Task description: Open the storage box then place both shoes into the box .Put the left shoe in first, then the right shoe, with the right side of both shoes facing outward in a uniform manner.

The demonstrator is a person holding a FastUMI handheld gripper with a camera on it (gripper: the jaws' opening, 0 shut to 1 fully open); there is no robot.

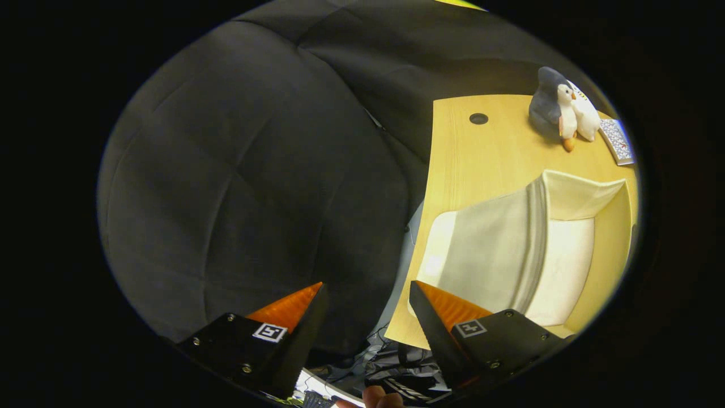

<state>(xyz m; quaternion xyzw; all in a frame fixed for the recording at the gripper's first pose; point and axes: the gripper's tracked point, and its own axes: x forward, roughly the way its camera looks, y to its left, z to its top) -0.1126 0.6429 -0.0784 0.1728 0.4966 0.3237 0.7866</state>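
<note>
My gripper (367, 292) is open, with nothing between its fingers. It points past the left edge of a light wooden table (476, 153), mostly at the black cloth wall. On the table, beyond the right finger, stands a pale cream storage box (510, 249) with a grey-beige panel across it; I cannot tell if its flap is open. One finger (294, 309) is in front of the cloth, the other (447, 309) overlaps the table's near corner.
A grey and white penguin plush (558, 107) sits at the table's far end, next to a small flat patterned item (617, 141). A dark round hole (478, 118) marks the tabletop. Cables and clutter (391, 368) lie below the table edge. A fingertip (382, 398) shows under the gripper.
</note>
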